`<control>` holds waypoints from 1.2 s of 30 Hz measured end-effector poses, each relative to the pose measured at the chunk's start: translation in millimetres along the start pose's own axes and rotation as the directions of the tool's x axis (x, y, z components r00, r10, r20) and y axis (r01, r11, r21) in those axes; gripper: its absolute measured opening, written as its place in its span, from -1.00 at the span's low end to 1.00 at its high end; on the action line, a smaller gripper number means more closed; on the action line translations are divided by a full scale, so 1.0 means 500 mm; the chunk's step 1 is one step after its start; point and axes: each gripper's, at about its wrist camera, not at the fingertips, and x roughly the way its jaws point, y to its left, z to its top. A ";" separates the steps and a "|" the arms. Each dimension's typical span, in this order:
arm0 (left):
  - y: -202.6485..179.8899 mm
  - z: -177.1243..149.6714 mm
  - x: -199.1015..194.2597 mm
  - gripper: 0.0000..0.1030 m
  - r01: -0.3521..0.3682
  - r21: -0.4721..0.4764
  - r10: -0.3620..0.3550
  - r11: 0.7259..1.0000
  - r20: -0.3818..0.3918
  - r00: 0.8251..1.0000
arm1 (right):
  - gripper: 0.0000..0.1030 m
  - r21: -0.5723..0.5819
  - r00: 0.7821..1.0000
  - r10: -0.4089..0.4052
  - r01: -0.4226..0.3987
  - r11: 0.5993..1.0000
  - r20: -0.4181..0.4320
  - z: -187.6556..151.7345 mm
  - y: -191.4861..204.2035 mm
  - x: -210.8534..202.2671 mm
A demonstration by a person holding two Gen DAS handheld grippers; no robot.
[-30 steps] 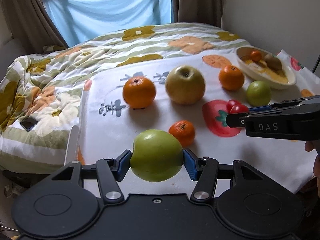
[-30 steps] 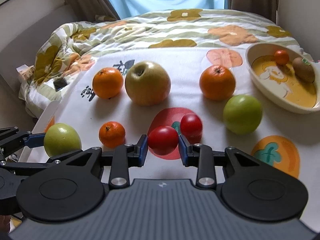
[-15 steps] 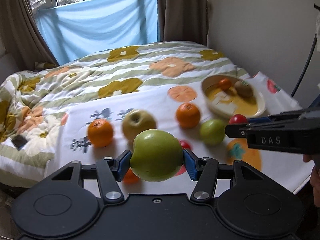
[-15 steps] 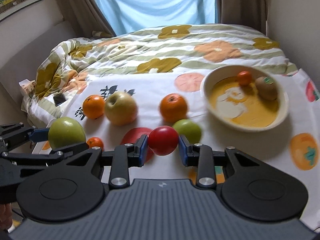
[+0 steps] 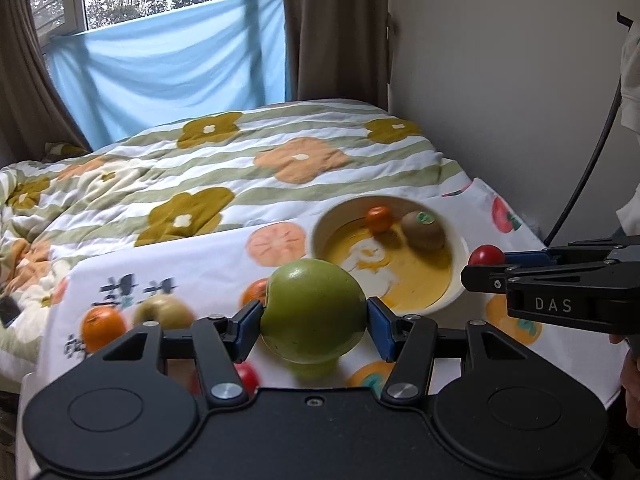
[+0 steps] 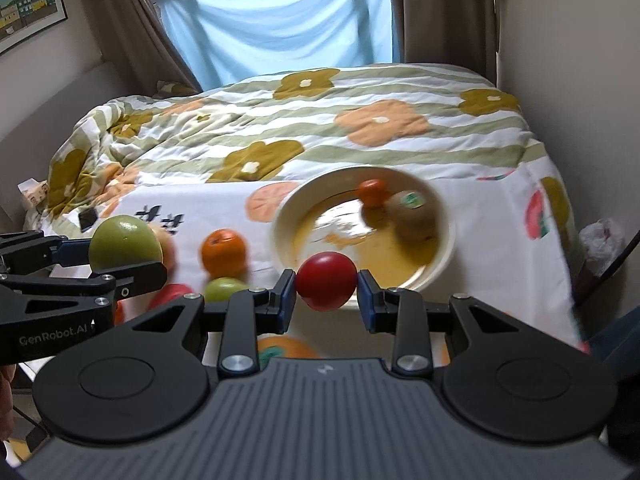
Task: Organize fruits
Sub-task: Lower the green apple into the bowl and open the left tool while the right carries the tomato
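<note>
Since a second ago you have lifted both tools off the cloth and swung them toward the bowl, which now fills the middle of each view instead of sitting off at the right edge. Your left gripper is clenched on the green apple, the blue pads spread wide and pressing its two sides, and the apple hangs in the air in front of the bowl's near rim. Your right gripper is clamped on the red tomato, its pads set closer together, and the tomato hovers over the near rim of the bowl. From the left view that tomato shows at the tip of the right tool, just beside the bowl's right edge. Inside the bowl lie a small orange fruit and a kiwi with a green sticker, close together at the far side. Left on the printed cloth are an orange, a second green apple just in front of it, a second tomato seen low between the left tool's arms, another orange and a yellowish apple side by side at the left. Everything on the cloth is blurred. Beyond it spreads the flowered quilt.
</note>
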 end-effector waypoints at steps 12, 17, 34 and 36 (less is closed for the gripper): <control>-0.117 0.049 0.149 0.17 0.017 -0.008 -0.018 1.000 -0.057 0.998 | -0.08 -0.004 1.000 -0.013 0.013 1.000 -0.027 0.031 -0.151 0.053; -0.137 0.050 0.213 0.17 0.020 -0.018 -0.022 1.000 -0.110 0.994 | -0.08 0.004 0.999 -0.022 0.022 1.000 -0.045 0.031 -0.179 0.075; -0.148 0.051 0.293 0.27 0.067 0.051 -0.058 0.996 -0.169 0.984 | -0.08 0.048 0.997 -0.055 0.058 0.997 -0.058 0.031 -0.191 0.108; -0.146 0.059 0.272 0.64 0.070 0.068 -0.062 0.995 -0.126 0.990 | -0.08 0.054 0.997 -0.055 0.058 0.997 -0.057 0.033 -0.188 0.109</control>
